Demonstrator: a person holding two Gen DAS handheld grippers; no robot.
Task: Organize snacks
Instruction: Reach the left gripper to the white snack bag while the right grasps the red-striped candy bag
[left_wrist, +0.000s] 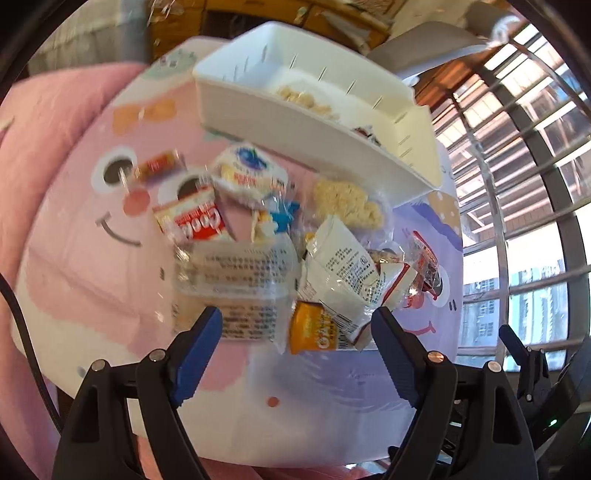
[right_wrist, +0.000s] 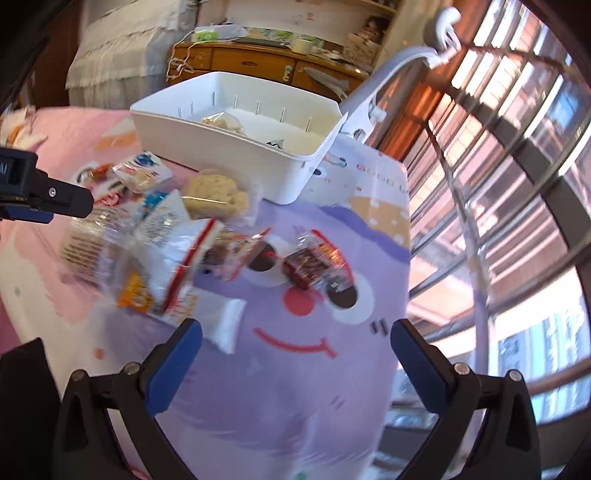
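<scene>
Both grippers hang over the cartoon-printed tabletop (right_wrist: 295, 387) with jaws spread wide and nothing between them: the left gripper (left_wrist: 295, 332) above the heap of snack packets (left_wrist: 258, 240), the right gripper (right_wrist: 295, 339) beside it. The white bin (right_wrist: 236, 147) stands just behind the heap, a few snacks inside.

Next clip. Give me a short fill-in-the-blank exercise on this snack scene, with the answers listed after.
1. The bin behind the snack pile is coloured ____.
2. The left hand-held gripper hovers over the snacks with its jaws ____.
3. The dark red candy wrapper lies on the ____ cartoon face of the cloth.
4. The right hand-held gripper holds ____.

Missing words: white; open; purple; nothing
</scene>
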